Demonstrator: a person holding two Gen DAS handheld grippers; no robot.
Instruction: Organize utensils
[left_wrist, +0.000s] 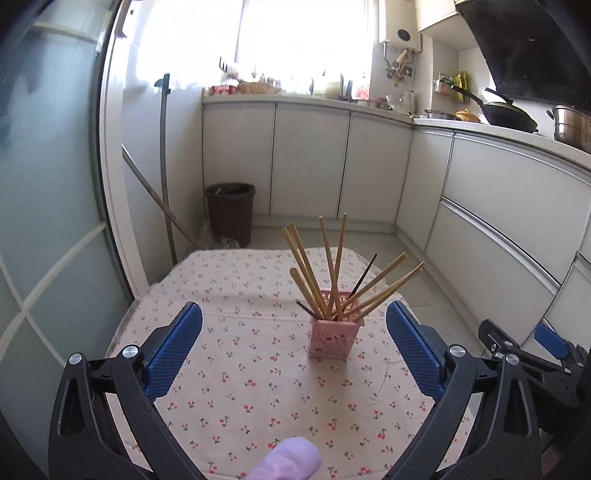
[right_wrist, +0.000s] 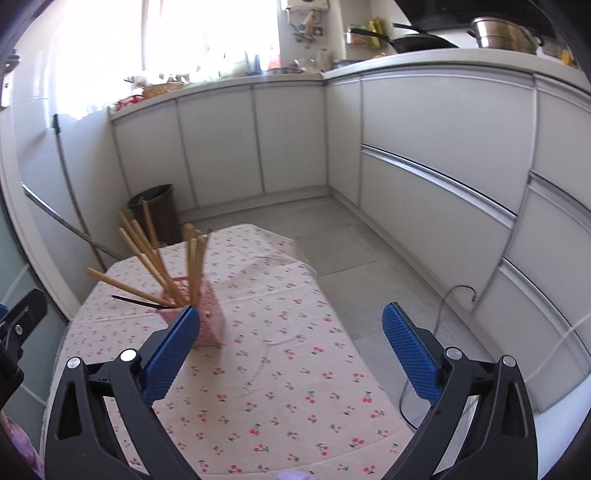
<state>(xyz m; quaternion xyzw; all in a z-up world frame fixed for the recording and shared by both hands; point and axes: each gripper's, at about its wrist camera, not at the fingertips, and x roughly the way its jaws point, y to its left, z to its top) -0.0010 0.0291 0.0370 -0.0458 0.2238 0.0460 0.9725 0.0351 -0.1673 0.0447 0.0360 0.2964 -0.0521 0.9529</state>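
Observation:
A pink perforated holder (left_wrist: 334, 338) stands upright on the cherry-print tablecloth (left_wrist: 240, 369). Several wooden chopsticks (left_wrist: 325, 273) and a thin dark one fan out of its top. My left gripper (left_wrist: 293, 332) is open and empty, above the table, with the holder between and beyond its blue fingers (left_wrist: 173, 350). In the right wrist view the holder (right_wrist: 208, 317) and chopsticks (right_wrist: 155, 258) sit left of centre, partly behind the left finger. My right gripper (right_wrist: 291, 336) is open and empty over the cloth (right_wrist: 295, 369). It also shows at the right edge of the left wrist view (left_wrist: 550, 339).
A dark waste bin (left_wrist: 229, 214) and leaning broom handles (left_wrist: 164, 166) stand on the floor beyond the table. White cabinets (right_wrist: 424, 155) run along the back and right, with a wok (left_wrist: 506, 112) and pot on the counter. A purple gloved fingertip (left_wrist: 291, 458) shows at the bottom.

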